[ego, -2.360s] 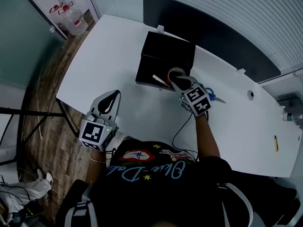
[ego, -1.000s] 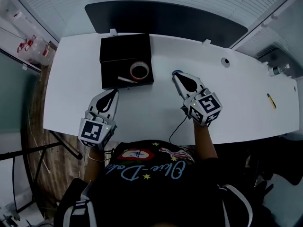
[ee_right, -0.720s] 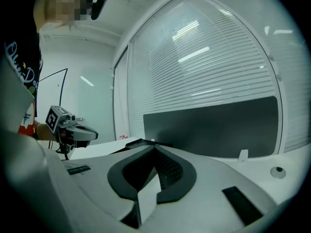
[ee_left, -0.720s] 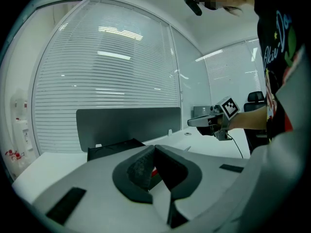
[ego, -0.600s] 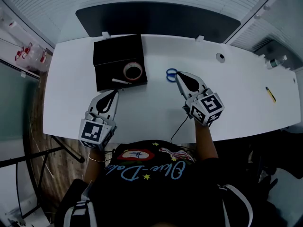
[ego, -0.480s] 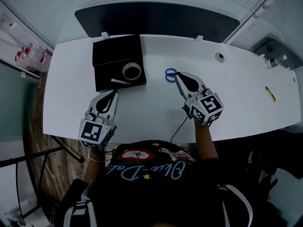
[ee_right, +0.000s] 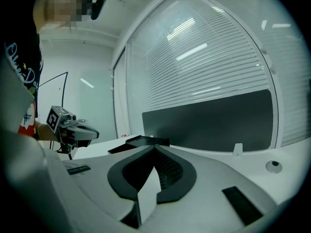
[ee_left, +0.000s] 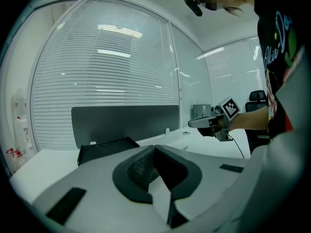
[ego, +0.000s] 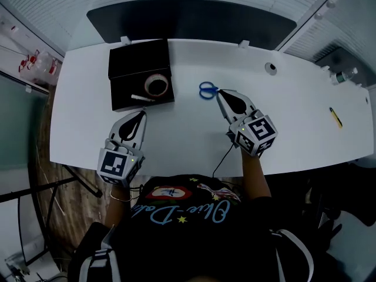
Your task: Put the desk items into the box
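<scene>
Targeting blue scissors (ego: pixel 207 90) right of the box (ego: pixel 136 60); right gripper (ego: pixel 222 93) closed, empty, just beside them. Light, stiff, flat on table (ego: pixel 188 137): pinch the handle loops.

Of the scissors (ego: pixel 205 90), only the blue handles show; the blades are hidden behind the tip of the right gripper (ego: pixel 222 93). In the box (ego: pixel 120 96), a white stick (ego: pixel 143 98) is too small to name. So is a yellow thing (ego: pixel 335 117) far along the bench (ego: pixel 294 134). The 2 gripper views show only the box's outside, not its contents.
</scene>
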